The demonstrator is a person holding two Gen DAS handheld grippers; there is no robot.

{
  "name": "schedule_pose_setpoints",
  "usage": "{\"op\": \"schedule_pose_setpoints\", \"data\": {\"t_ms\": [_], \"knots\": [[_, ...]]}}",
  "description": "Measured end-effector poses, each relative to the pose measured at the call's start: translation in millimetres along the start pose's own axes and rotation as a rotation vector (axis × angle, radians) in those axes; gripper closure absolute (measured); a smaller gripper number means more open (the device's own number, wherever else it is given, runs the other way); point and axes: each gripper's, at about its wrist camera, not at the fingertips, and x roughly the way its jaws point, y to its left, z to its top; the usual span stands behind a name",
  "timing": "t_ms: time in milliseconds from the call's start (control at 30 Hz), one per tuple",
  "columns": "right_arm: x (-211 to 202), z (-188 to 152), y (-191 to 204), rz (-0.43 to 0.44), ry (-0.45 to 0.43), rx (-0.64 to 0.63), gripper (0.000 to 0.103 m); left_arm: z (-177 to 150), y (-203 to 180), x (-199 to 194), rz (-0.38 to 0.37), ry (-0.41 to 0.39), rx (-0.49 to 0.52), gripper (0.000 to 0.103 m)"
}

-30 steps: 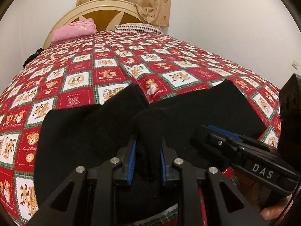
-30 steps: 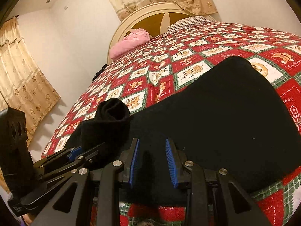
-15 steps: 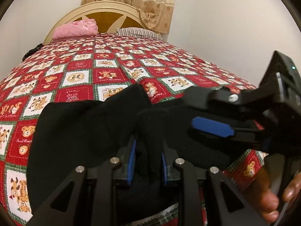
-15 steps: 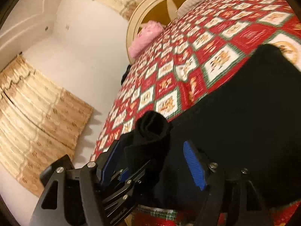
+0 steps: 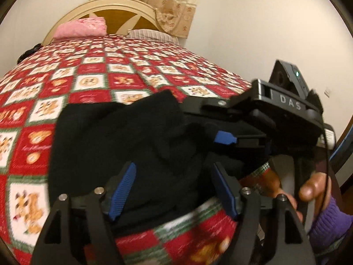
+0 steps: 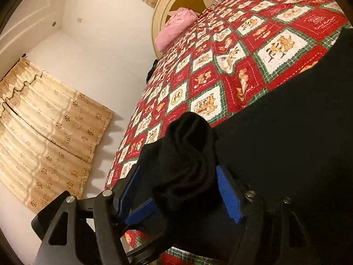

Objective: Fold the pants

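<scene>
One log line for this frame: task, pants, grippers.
task: fold pants | black pants bunched on quilt | left gripper opening, fabric between pads | right gripper open around bunch

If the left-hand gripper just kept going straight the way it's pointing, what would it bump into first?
Most likely the bunched black fabric pants, which already sit between the opening jaws of the left gripper. Beyond that lies the red patchwork teddy-bear bedspread; depth is hard to judge.
</scene>
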Motion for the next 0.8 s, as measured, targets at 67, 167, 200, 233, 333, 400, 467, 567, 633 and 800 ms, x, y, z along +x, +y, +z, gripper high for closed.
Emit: {"op": "schedule_pose_setpoints", "data": {"t_ms": [67,167,200,233,333,400,467,567,633,800], "knots": [[0,1,-1,-0.002,-0.004,0.011,0.033,-1,12,-11,0.018,-0.007,-0.024,0.03],[1,3,1,-0.006,-0.014,0.035,0.033,3,33,-29,0.08,-0.047,-0.069,0.03],[3,3,4,-0.015,-0.014,0.021,0.033,6,44,-35,0.111,-0.067,-0.098,0.029],[5,2,8,-0.039,-0.014,-0.004,0.033,6,51,-38,0.138,-0.078,-0.12,0.028],[18,-11,28,-0.184,0.003,-0.158,0.035,8,76,-43,0.22,-0.097,-0.193,0.023],[25,-24,39,-0.275,0.001,-0.264,0.05,5,92,-45,0.251,-0.091,-0.251,0.023],[27,-33,44,-0.315,-0.025,-0.328,0.059,1,102,-46,0.269,-0.086,-0.287,0.023],[27,-42,50,-0.348,-0.053,-0.4,0.069,-2,110,-41,0.298,-0.065,-0.32,0.023],[29,-48,56,-0.37,-0.061,-0.469,0.076,-2,110,-39,0.319,-0.053,-0.32,0.023],[16,-49,81,-0.328,-0.069,-0.573,0.087,0,111,-49,0.333,-0.075,-0.332,0.023]]}}
